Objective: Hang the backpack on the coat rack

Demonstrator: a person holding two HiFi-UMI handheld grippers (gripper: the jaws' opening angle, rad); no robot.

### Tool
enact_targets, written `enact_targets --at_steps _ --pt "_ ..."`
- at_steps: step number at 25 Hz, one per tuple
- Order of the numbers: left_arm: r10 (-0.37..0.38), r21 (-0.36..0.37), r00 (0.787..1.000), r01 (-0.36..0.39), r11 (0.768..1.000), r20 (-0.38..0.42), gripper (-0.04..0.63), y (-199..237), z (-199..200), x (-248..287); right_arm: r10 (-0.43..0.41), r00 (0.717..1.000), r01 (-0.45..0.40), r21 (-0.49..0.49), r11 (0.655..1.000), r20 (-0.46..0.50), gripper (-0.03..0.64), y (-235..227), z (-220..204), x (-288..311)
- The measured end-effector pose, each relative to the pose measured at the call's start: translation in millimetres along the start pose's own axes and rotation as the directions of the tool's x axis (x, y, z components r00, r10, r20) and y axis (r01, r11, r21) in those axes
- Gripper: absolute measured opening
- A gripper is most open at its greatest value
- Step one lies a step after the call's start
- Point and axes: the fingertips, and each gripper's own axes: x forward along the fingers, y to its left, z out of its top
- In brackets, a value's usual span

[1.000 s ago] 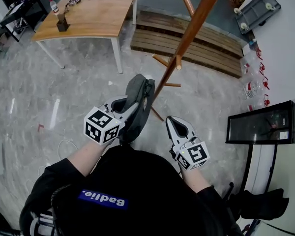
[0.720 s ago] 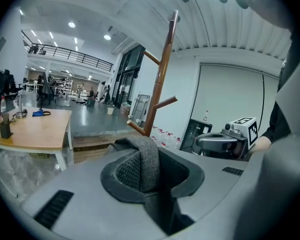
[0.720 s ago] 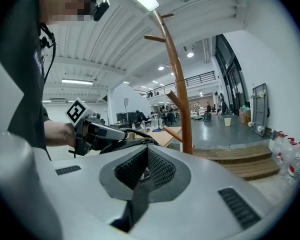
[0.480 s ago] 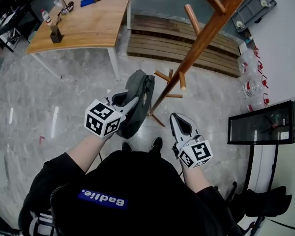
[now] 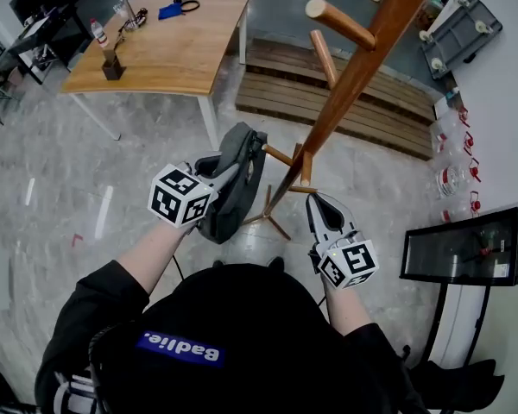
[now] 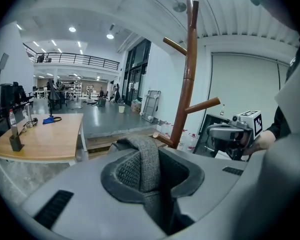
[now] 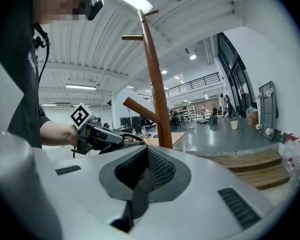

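backpack (image 5: pixel 238 188) seems soft and limp; left gripper (image 5: pixel 230 169) fingers clamped on its top strap (image 6: pixel 144 165), right gripper (image 5: pixel 321 202) fingers together, empty.

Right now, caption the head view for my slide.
Left tool grips the grey backpack beside the wooden coat rack.

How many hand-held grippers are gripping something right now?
2: the left hand-held gripper, left of the coat rack, clamps the backpack by its grey handle; the right hand-held gripper, right of it, pinches a black strap.
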Motion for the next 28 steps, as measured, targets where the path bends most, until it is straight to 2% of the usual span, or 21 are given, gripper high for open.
enact_targets --at_steps 10,22,28 --pt "0.014 0.050 0.998 -0.011 0.999 -0.055 0.092 -4 12 25 0.051 0.999 -0.051 0.006 0.999 0.007 0.005 -27 6 16" --pt "0.034 0.121 0.991 -0.019 0.992 -0.128 0.094 -24 10 44 0.079 0.997 -0.079 0.018 0.997 -0.010 0.005 -41 -2 20" --pt "0.057 0.179 0.984 -0.026 0.983 -0.171 0.094 -29 7 50 0.097 0.995 -0.096 0.021 0.995 -0.019 0.005 -38 -5 24"
